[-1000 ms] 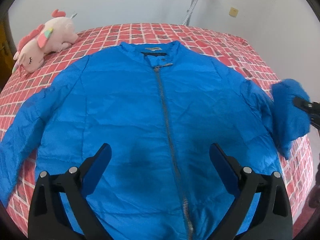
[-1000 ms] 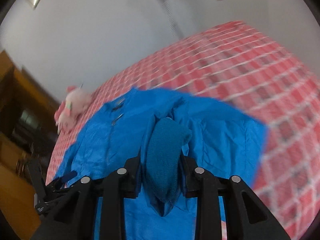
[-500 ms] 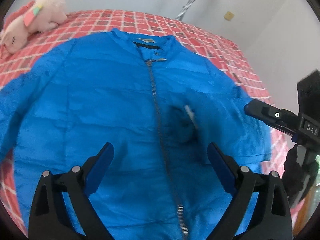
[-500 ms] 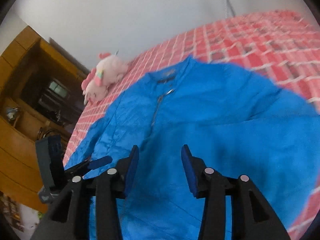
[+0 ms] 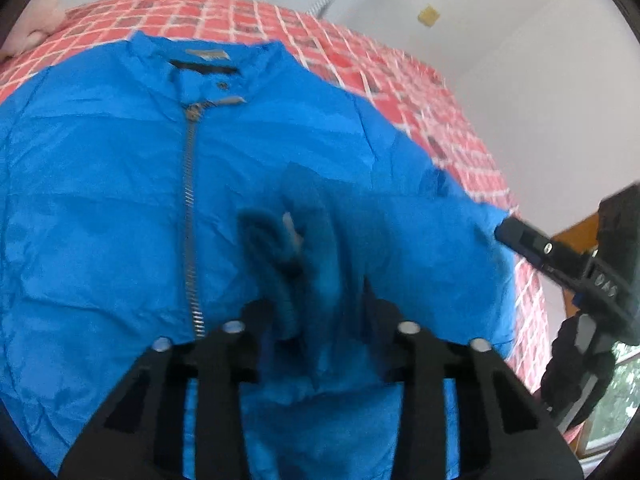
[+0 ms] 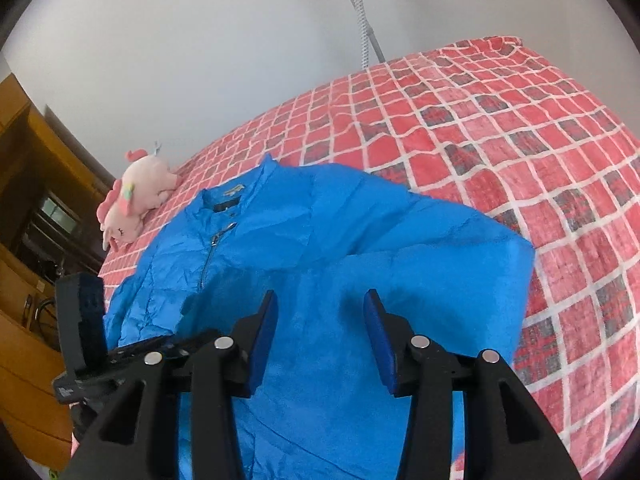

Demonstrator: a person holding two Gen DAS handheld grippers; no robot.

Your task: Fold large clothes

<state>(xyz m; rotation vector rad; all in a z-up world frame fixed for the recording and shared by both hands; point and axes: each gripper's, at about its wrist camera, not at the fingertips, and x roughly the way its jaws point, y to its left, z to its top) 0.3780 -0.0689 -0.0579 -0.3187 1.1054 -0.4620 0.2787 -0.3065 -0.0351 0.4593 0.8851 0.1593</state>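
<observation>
A blue zip-up jacket (image 5: 120, 208) lies front up on the bed, collar at the far end; it also shows in the right wrist view (image 6: 320, 240). Its right sleeve is folded in across the chest, and the knit cuff (image 5: 288, 248) sits between the fingers of my left gripper (image 5: 316, 312), which is shut on it. My right gripper (image 6: 320, 336) is open and empty, just above the folded sleeve. It also shows at the right edge of the left wrist view (image 5: 560, 256). The left gripper appears at the lower left of the right wrist view (image 6: 132, 352).
The bed carries a red checked cover (image 6: 520, 128). A pink plush unicorn (image 6: 132, 196) lies at the bed's far left corner. A wooden cabinet (image 6: 24, 240) stands left of the bed. A white wall with a hose (image 6: 360, 8) is behind.
My right gripper let go of the sleeve cuff after bringing it across the chest and has opened wide. My left gripper moved forward and closed on the cuff.
</observation>
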